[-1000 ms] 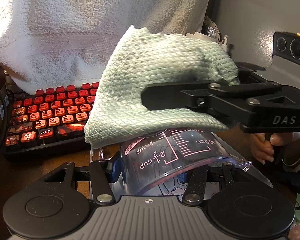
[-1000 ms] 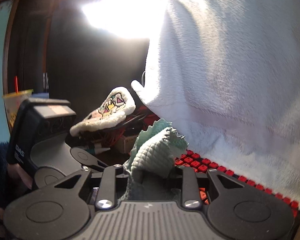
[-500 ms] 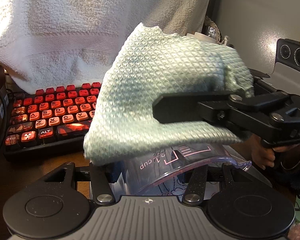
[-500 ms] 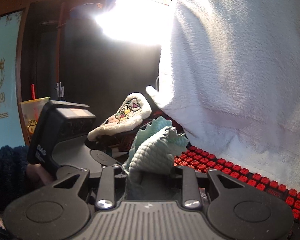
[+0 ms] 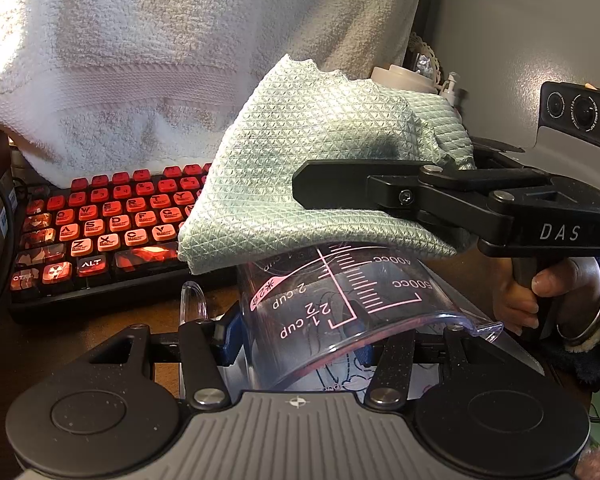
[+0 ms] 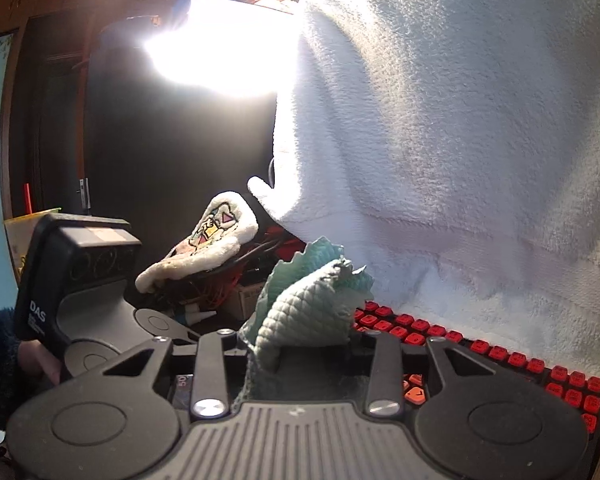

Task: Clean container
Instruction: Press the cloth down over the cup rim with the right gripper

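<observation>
Left tongs (image 5: 300, 344) clamping measuring cup (image 5: 340, 304), right tongs (image 5: 300, 184) (just loosening) — cloth (image 5: 300, 168) between.

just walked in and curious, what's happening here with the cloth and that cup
A person is cleaning a clear measuring cup with two handheld claws. The left claw grips the cup, tipped on its side just above a desk by a red keyboard. The right claw holds a pale green cloth draped over the cup's far end; its jaws have just been opening a little, with the cloth still between them.
</observation>
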A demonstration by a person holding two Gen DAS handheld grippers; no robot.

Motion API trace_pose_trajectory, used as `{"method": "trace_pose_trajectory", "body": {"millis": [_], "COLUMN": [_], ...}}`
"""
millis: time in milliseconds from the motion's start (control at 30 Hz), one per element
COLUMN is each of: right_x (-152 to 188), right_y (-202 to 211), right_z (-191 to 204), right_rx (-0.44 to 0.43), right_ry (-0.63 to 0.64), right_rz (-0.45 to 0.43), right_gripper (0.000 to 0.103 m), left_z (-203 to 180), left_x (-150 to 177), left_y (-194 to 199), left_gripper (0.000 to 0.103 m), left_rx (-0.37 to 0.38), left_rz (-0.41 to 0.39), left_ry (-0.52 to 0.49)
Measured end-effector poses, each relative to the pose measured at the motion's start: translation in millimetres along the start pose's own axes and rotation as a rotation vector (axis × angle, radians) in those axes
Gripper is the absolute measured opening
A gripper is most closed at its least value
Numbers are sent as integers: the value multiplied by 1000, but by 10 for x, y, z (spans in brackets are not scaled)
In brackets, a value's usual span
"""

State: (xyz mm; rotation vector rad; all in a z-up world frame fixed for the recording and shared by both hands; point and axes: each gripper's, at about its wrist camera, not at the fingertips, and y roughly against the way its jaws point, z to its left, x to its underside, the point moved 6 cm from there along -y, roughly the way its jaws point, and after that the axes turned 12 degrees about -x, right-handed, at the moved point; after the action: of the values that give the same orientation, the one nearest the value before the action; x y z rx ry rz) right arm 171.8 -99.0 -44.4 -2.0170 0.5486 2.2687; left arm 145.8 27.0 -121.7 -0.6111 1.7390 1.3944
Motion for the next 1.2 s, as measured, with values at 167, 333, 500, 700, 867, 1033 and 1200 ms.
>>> {"method": "trace_pose_trajectory", "body": {"millis": [167, 333, 500, 700, 867, 1033, 1200], "right_x": [-2, 3, 9, -2, 8, 28, 19], "right_y": [5, 9, 15, 33, 5, -17, -26], "right_z": [1, 4, -6, 5, 152, 305, 252], "right_rx": [1, 1, -5, -38, -111, -173, -91], "right_ry": [6, 11, 3, -21, -3, 39, 61], "right_rz": [1, -7, -20, -18, -10, -6, -1], "right_gripper": [37, 37, 36, 37, 37, 36, 27], "left_z": [24, 14, 4, -15, -31, -45, -60], "left_x": [0, 7, 3, 0, 0, -2, -4], "left_y": [5, 8, 5, 4, -3, -5, 0], "left_gripper": [50, 51, 51, 51, 50, 50, 51], "left_rx": [1, -2, -3, -3, -4, -3, -5], "left_rz": [0, 0, 0, 1, 0, 0, 0], "left_ry": [2, -1, -3, -2, -4, -3, -5]}}
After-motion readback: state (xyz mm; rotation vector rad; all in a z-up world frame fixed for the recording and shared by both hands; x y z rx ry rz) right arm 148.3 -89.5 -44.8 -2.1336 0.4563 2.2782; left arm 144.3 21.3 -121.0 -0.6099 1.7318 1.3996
